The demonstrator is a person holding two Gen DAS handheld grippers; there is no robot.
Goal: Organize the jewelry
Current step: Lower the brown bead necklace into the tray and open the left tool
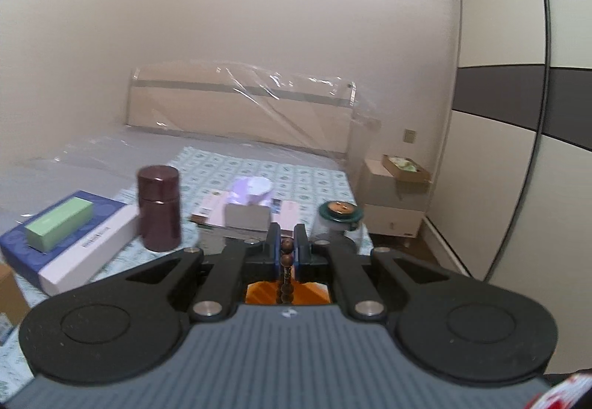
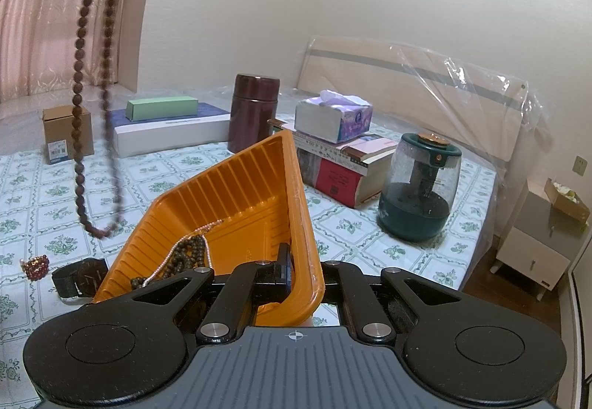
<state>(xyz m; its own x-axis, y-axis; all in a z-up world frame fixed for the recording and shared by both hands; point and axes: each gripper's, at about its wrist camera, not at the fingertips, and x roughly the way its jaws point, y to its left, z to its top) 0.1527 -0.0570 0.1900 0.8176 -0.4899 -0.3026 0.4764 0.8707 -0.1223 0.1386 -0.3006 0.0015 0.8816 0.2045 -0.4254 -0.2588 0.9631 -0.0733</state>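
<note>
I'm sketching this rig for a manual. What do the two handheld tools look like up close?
Both look identical. The left tool has black linkage arms with silver pivot pins, two round black discs, a grey ribbed body bearing a small crosshair mark, and blue pads. The right tool shows the same parts. No sleeves or cables show.
</note>
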